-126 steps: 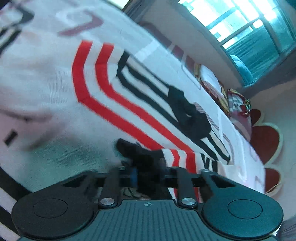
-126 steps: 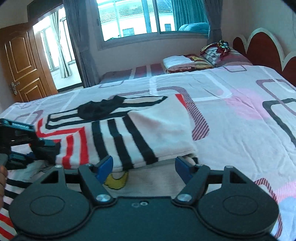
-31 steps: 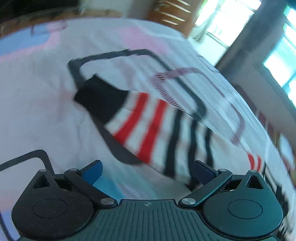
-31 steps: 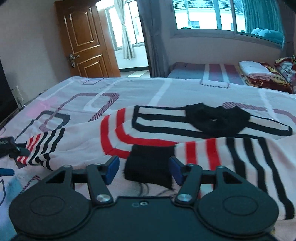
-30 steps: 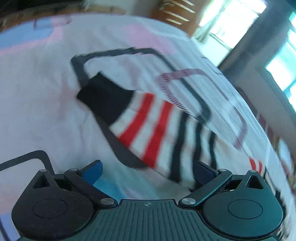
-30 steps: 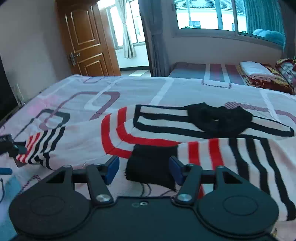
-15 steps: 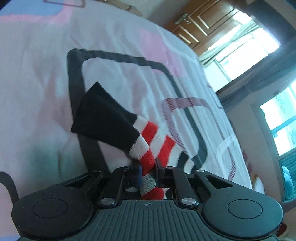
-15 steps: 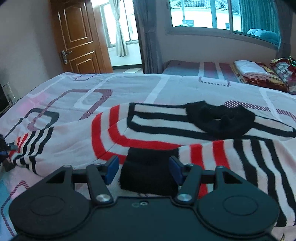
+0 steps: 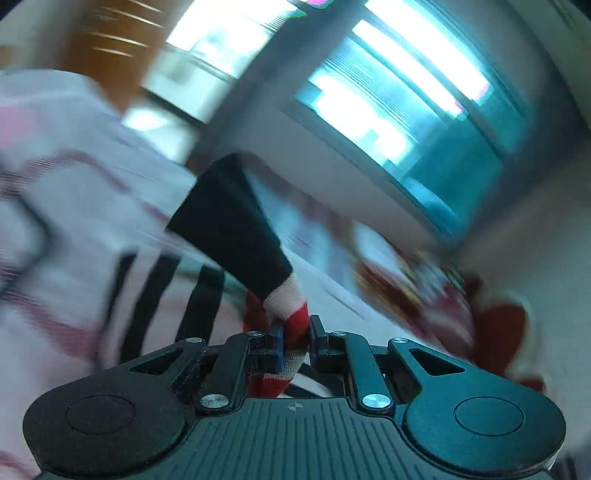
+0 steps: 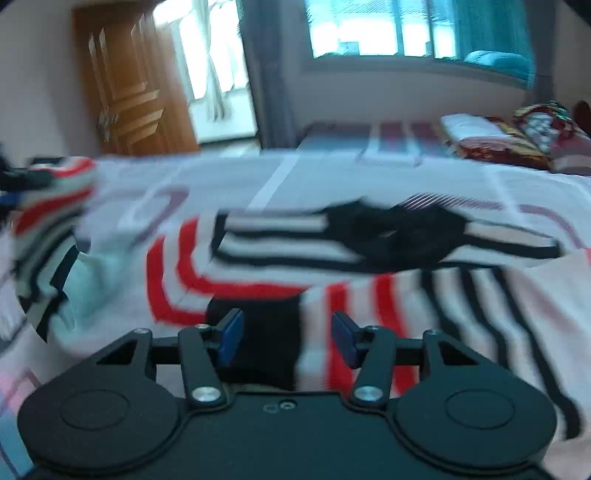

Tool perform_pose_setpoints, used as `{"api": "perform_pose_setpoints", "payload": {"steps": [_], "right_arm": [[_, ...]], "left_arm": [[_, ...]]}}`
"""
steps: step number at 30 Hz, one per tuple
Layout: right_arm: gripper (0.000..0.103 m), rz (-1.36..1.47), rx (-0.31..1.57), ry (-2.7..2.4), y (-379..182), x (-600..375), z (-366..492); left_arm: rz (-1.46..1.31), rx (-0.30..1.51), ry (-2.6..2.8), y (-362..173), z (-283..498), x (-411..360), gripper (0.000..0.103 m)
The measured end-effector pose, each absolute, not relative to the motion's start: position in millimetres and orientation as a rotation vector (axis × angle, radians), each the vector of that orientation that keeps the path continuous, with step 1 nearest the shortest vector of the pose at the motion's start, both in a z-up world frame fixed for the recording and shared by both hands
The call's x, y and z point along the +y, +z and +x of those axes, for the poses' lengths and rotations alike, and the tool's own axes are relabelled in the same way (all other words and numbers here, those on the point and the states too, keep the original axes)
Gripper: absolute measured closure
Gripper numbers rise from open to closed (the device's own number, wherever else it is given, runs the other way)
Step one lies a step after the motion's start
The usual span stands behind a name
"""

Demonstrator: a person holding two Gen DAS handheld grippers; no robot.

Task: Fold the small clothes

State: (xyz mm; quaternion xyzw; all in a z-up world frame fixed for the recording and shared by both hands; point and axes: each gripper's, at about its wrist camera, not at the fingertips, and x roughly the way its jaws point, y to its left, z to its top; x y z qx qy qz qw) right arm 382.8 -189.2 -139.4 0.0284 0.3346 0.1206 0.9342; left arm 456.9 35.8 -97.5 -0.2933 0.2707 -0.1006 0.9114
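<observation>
A white sweater [image 10: 266,236] with red and black stripes lies spread on the bed, its black collar [image 10: 391,236] toward the far side. My left gripper [image 9: 295,332] is shut on one sleeve just behind its black cuff [image 9: 229,229], and the cuff sticks up in the air. In the right wrist view that lifted sleeve [image 10: 51,199] shows blurred at the far left. My right gripper [image 10: 286,332] hovers low over the other sleeve. Its jaws are closing, with that sleeve's black cuff [image 10: 266,325] between the blue pads [image 10: 231,336]; I see no pad pressing on it.
The patterned bedsheet [image 10: 369,177] stretches around the sweater. Folded blankets and pillows [image 10: 517,136] lie at the far right by a red headboard [image 9: 502,332]. A wooden door [image 10: 125,92] and a wide window [image 10: 369,29] stand beyond the bed.
My left gripper went from open over the sleeve to shut on it, then lifted and swung it up toward the window. The right gripper's jaws narrowed slightly around the other cuff.
</observation>
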Motion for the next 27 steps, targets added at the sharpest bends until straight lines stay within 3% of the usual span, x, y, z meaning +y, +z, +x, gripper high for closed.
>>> {"api": "perform_pose_setpoints", "payload": {"steps": [7,9,14,15,17,18,19,27], "right_arm": [[0.045,0.131,0.677,0.113,-124,-281,355],[0.045,0.165,0.707,0.079,-130,-304,347],[0.041,0.262,0.715,0.033,-138,-339,329],[0.04,0.291,0.714,0.038,-139,-342,328],[0.04,0.334,0.696,0.064,-135,-349,327],[0.038,0.342,0.693,0.077,-134,-348,329],[0.037,0.351,0.693,0.087,-133,-348,332],[0.039,0.522,0.766,0.107,-153,-347,359]], "left_arm": [[-0.293,0.825,-0.409,-141,473,-129,0.09],[-0.25,0.868,-0.404,-144,467,-143,0.09],[-0.217,0.76,-0.425,-105,442,-137,0.089],[-0.221,0.76,-0.398,-100,442,-128,0.085],[-0.232,0.766,-0.307,-95,446,-107,0.042],[-0.23,0.745,-0.248,-95,447,-94,0.011],[-0.226,0.705,-0.193,-95,442,-83,0.005],[-0.189,0.747,0.056,-133,436,-6,0.005]]}}
